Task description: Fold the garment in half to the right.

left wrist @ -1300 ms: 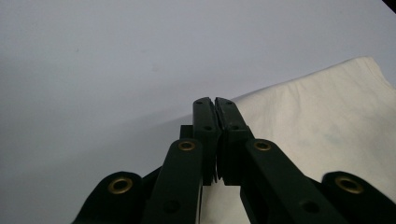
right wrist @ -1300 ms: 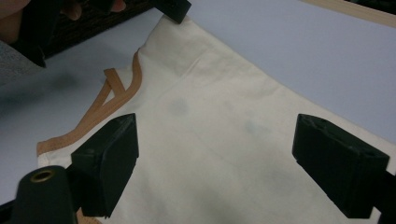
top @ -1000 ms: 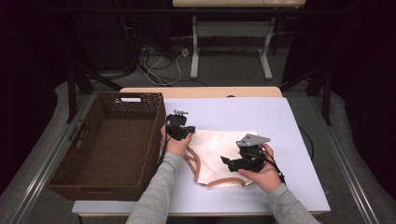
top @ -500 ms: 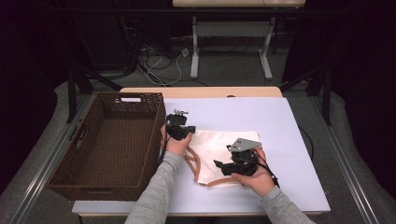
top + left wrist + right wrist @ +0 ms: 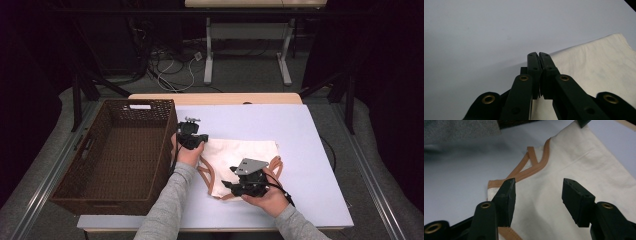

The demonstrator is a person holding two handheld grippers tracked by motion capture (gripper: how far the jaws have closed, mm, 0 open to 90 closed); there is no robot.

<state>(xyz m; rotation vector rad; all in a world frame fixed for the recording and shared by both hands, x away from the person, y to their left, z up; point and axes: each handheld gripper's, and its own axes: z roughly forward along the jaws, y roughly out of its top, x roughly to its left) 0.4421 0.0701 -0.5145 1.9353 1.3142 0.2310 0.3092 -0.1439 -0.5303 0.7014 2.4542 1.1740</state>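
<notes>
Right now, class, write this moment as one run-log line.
left hand-held gripper: shut at bag corner | right hand-held gripper: open over bag | basket: left of bag

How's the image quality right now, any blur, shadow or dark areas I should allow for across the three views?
High view: the table is evenly lit, the room behind it very dark, the whole frame slightly soft. Left gripper view: the shut fingers are near-silhouettes and the table is shaded along the left and bottom edges. Right gripper view: the cream bag is well lit, but the grey sleeve at top left is blurred.
</notes>
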